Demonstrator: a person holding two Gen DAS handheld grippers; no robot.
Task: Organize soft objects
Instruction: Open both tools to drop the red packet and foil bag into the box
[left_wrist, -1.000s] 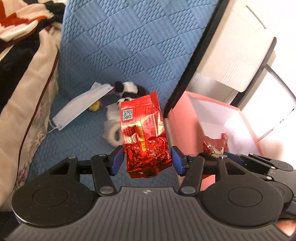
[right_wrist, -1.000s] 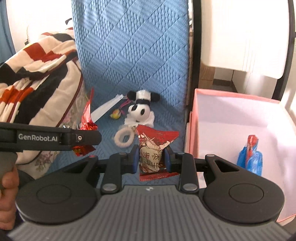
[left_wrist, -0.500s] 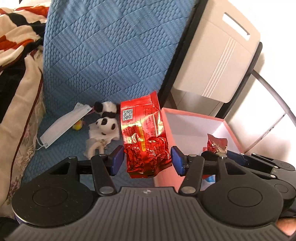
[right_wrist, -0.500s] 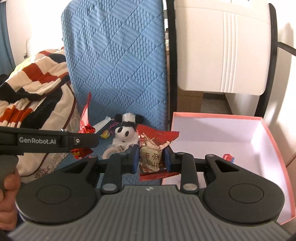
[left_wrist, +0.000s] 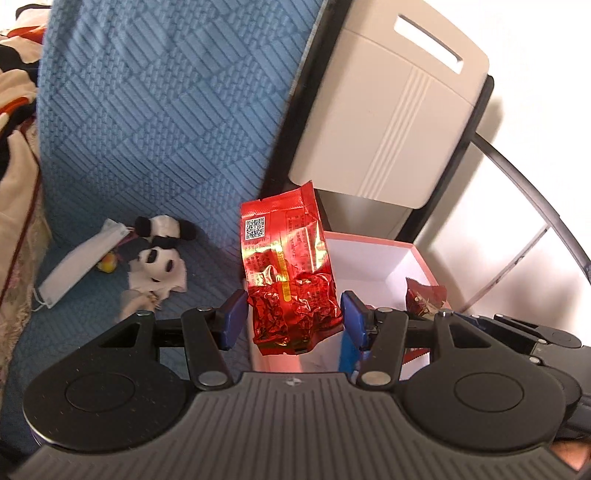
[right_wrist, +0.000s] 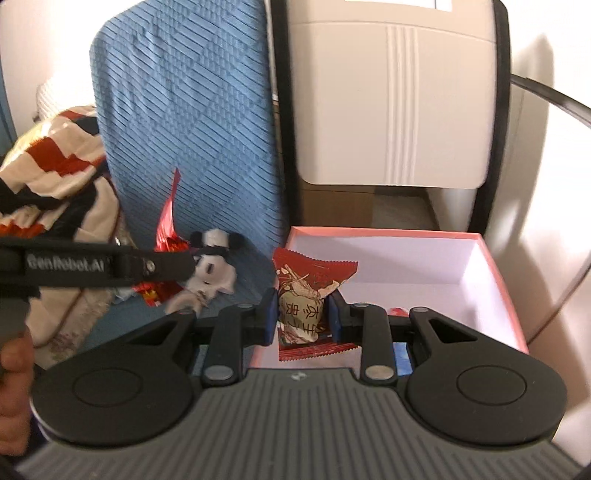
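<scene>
Left hand-held gripper (left_wrist: 293, 315) pinches red foil pouch (left_wrist: 290, 273); right hand-held gripper (right_wrist: 302, 315) pinches snack packet (right_wrist: 301, 295), both over pink box (right_wrist: 495, 266) near edge (pouch may miss, foil slippery). Panda plush (left_wrist: 159, 258) on blue seat.

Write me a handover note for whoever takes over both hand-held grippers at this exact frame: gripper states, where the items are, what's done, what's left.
Left hand-held gripper: carries a crinkled red foil packet between its pads.
Right hand-held gripper: shut on a small red-and-tan snack wrapper.
Both hang at the pink-rimmed white cardboard box, which already holds a few small items.
Left to do: release both packets into the box, then fetch the black-and-white panda plush and white face mask from the blue quilted seat.
</scene>
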